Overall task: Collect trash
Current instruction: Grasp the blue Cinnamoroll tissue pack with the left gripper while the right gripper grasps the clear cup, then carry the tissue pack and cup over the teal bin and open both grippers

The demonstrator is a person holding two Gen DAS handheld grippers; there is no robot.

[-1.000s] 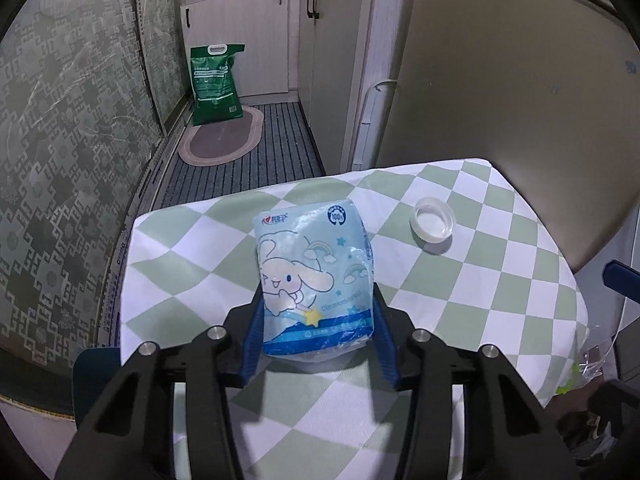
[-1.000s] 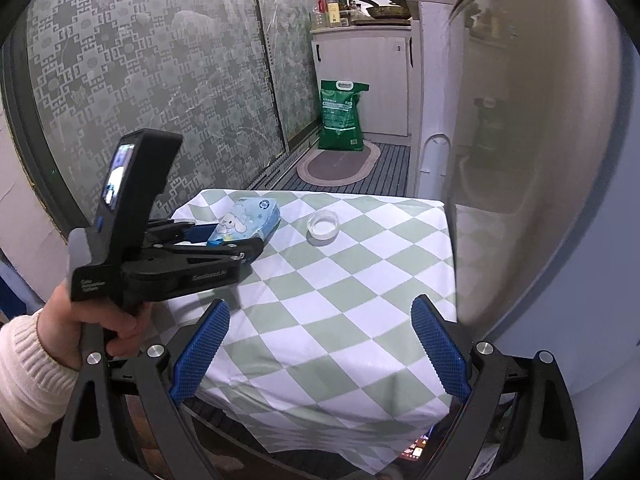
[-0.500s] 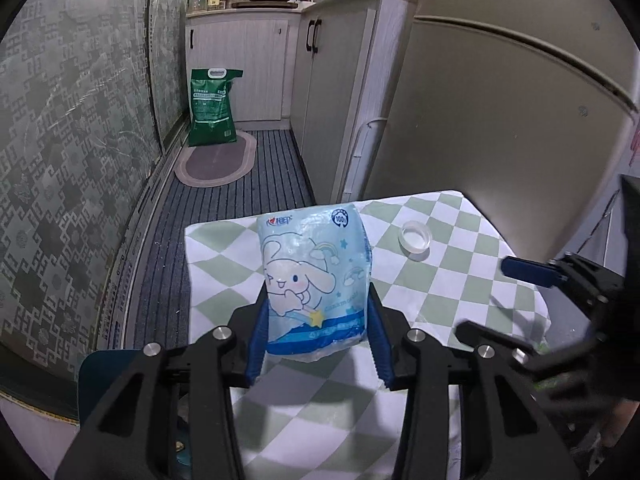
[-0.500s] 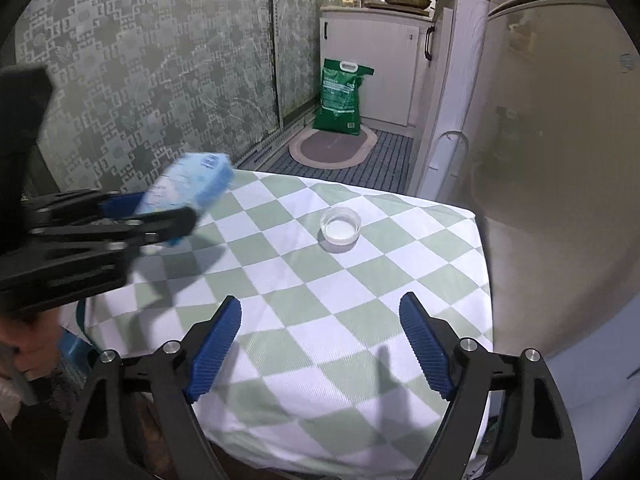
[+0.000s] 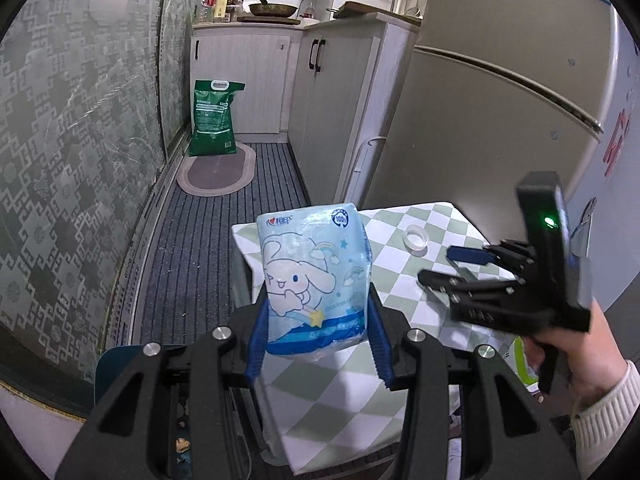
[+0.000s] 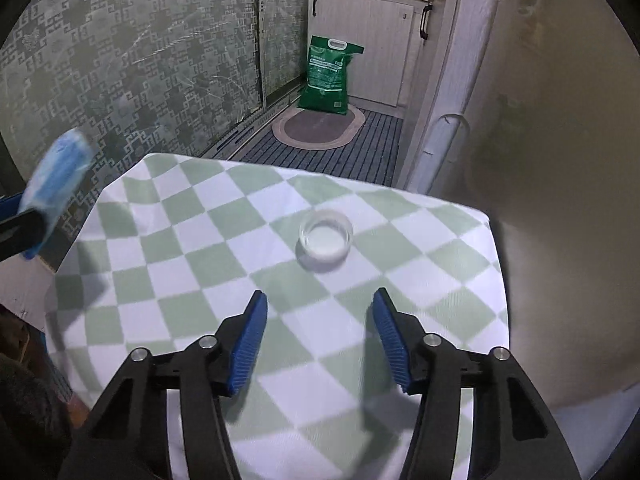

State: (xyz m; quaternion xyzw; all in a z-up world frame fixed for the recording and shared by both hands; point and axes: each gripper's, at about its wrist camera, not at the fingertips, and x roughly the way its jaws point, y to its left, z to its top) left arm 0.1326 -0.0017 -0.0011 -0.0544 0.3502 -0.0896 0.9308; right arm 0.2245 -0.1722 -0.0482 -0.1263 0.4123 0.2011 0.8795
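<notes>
My left gripper (image 5: 316,316) is shut on a light blue tissue pack (image 5: 314,276) with a cartoon dog print and holds it in the air past the left edge of the table (image 5: 436,220). The pack also shows blurred at the left of the right wrist view (image 6: 56,184). My right gripper (image 6: 320,312) is open and empty above the green and white checked tablecloth (image 6: 200,240), a short way in front of a roll of clear tape (image 6: 326,238). The roll also shows in the left wrist view (image 5: 416,237), with the right gripper (image 5: 444,264) beside it.
A fridge (image 6: 560,160) stands right behind the table. A green sack (image 5: 214,118) and an oval mat (image 5: 218,170) lie on the ribbed floor by white cabinets (image 5: 240,84). Patterned glass panels (image 5: 80,160) run along the left. A bin with scraps (image 5: 180,440) sits below the left gripper.
My left gripper lifted the tissue pack off the table and drew it back to the left. My right gripper moved forward over the table, closer to the tape roll.
</notes>
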